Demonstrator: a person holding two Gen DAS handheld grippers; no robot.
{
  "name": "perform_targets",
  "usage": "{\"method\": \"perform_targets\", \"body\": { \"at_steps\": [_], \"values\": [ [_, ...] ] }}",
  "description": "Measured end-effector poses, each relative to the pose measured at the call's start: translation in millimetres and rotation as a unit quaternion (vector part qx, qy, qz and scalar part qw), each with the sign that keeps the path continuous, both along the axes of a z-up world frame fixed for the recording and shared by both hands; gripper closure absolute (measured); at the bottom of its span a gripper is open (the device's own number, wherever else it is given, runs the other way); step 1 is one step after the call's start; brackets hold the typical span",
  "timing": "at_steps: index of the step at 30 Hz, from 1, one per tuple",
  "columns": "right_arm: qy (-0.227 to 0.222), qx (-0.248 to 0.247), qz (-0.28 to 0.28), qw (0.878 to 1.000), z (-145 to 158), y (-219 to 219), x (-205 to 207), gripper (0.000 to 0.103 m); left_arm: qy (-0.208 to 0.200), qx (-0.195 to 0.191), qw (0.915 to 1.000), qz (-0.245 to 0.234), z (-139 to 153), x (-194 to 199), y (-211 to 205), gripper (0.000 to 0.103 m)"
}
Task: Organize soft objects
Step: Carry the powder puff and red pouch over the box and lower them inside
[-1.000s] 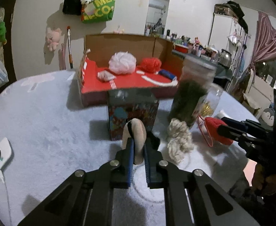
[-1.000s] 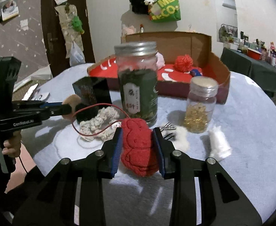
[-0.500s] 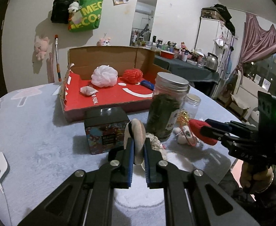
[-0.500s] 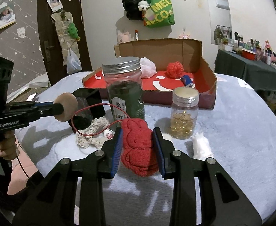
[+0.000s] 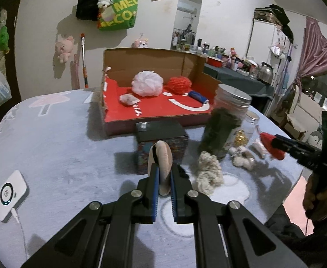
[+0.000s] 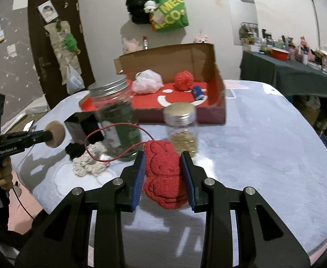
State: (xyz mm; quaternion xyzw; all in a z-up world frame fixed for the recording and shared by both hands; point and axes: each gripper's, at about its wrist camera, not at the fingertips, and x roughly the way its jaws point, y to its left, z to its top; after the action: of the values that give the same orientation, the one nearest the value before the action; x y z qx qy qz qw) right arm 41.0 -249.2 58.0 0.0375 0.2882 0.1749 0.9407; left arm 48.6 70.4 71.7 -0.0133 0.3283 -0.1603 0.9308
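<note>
My left gripper (image 5: 163, 170) is shut on a tan round puff (image 5: 163, 156), held on edge above the table in front of a black tin (image 5: 161, 137). In the right wrist view that puff (image 6: 55, 134) shows at the far left. My right gripper (image 6: 163, 157) is shut on a red plush rabbit (image 6: 164, 174) with a thin red cord loop (image 6: 118, 144). From the left wrist view the right gripper (image 5: 275, 145) is at the far right with the red plush. A cardboard box with a red floor (image 5: 154, 111) (image 6: 181, 99) holds a white mesh puff (image 5: 147, 86), a red yarn ball (image 5: 178, 84) and a small blue item (image 5: 198, 96).
A tall dark-filled jar (image 6: 116, 118) and a small jar (image 6: 181, 129) stand between the grippers and the box. A cream knitted scrunchie (image 5: 208, 174) and a black one (image 6: 74, 150) lie by the tin. A white device (image 5: 10, 193) lies at the table's left edge.
The right gripper has carried the red plush sideways and rolled slightly, so the jars sit further left in its view. The left gripper has shifted a little, still holding the puff.
</note>
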Motion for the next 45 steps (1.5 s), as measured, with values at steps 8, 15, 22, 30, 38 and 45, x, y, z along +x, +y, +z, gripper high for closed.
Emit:
{"method": "perform_targets", "body": {
  "at_steps": [8,15,22,30,38,45],
  "values": [
    [0.018,-0.001,-0.033,0.999,2.1,-28.6,10.8,0.072,0.016,0.024,0.9994,0.019,-6.6,13.6,23.2,0.093],
    [0.037,0.000,-0.045,0.998,1.5,-51.7,28.0,0.072,0.020,0.047,0.9986,0.012,-10.6,34.4,33.6,0.093],
    [0.055,0.007,-0.038,0.998,3.6,-70.2,52.2,0.072,0.003,0.079,0.9966,-0.022,-5.1,58.4,30.7,0.093],
    [0.060,0.018,-0.018,0.998,12.7,-72.8,78.3,0.072,0.003,0.096,0.9943,-0.047,1.1,83.0,29.7,0.093],
    [0.040,0.006,0.005,0.999,36.3,-58.0,102.5,0.072,-0.012,0.101,0.9928,-0.063,23.7,103.1,25.5,0.093],
    [0.027,-0.007,0.040,0.999,60.7,-33.0,133.1,0.072,-0.002,0.100,0.9907,-0.093,41.5,134.9,2.0,0.093]
  ]
}}
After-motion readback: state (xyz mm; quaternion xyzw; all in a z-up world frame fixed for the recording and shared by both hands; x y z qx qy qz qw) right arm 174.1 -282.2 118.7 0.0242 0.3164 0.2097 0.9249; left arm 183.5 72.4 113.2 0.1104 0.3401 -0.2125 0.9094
